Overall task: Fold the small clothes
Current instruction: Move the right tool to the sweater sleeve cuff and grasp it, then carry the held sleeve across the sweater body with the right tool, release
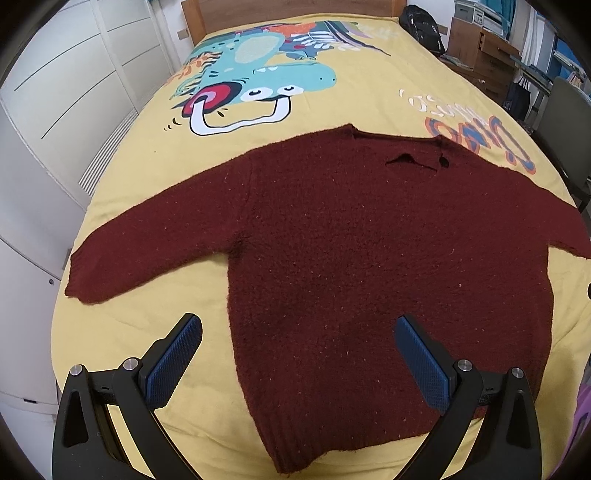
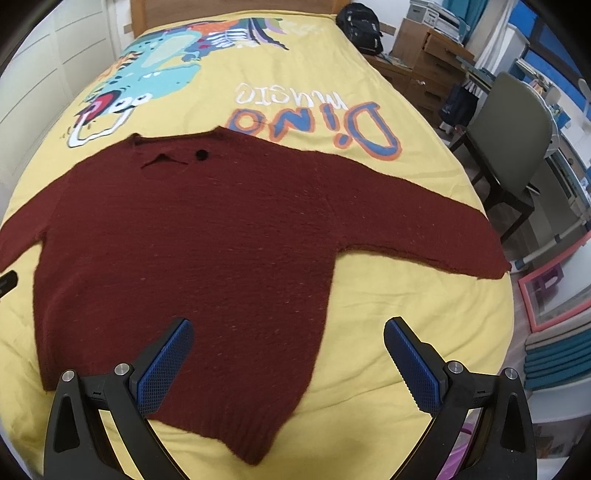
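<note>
A dark red knitted sweater [image 1: 351, 240] lies flat on the yellow bedspread [image 1: 147, 184], sleeves spread out to both sides, neck far, ribbed hem near. It also shows in the right wrist view [image 2: 192, 236]. My left gripper [image 1: 297, 332] is open and empty, hovering over the sweater's lower left hem corner. My right gripper [image 2: 288, 336] is open and empty above the lower right hem corner. A tip of the left gripper shows at the right wrist view's left edge [image 2: 7, 282].
The bedspread [image 2: 369, 325] carries a dinosaur print [image 1: 255, 77] and "Dino music" lettering [image 2: 317, 122]. White wardrobe [image 1: 55, 110] stands left of the bed. A chair [image 2: 513, 147], wooden drawers [image 2: 424, 55], a black backpack [image 2: 360, 26] and stacked cushions [image 2: 557, 362] stand right.
</note>
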The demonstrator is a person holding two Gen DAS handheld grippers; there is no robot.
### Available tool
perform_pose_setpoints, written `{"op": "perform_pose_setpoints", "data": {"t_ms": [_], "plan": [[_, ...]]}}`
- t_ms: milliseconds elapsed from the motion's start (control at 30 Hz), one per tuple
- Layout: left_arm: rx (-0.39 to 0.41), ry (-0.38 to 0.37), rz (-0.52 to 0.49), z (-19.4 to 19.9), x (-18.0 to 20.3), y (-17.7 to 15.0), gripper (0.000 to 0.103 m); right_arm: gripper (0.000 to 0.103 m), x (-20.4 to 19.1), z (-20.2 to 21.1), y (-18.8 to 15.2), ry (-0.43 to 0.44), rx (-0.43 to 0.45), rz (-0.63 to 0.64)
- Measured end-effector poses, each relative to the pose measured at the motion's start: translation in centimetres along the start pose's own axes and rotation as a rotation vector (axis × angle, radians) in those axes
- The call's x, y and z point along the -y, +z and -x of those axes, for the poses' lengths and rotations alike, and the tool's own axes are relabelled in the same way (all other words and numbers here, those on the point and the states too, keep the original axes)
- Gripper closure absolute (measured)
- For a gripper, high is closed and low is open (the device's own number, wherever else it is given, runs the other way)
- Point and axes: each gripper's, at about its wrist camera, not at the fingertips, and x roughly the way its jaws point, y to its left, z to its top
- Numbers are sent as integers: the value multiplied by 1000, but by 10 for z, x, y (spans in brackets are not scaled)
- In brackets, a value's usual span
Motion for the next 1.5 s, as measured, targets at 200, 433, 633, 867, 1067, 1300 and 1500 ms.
{"op": "perform_pose_setpoints", "data": {"t_ms": [200,433,633,867,1067,1300,1500], "plan": [[-40,14,-8,-24,1,17,1,1,53,-43,15,-7,-14,-101],[-67,20,-10,-54,6,46,1,1,160,-93,41,-44,-39,-314],[-70,-34,-37,-74,18,65,1,1,262,-134,50,-95,-53,-540],[-121,-10,-11,-99,18,71,1,1,339,-175,27,-123,-100,-764],[-162,2,9,-113,7,62,1,8,367,-200,13,-35,-99,-890],[-154,-5,0,-114,3,51,1,86,382,-197,26,20,-64,-903],[-155,-19,11,-113,-5,46,1,89,361,-158,52,56,-1,-800]]}}
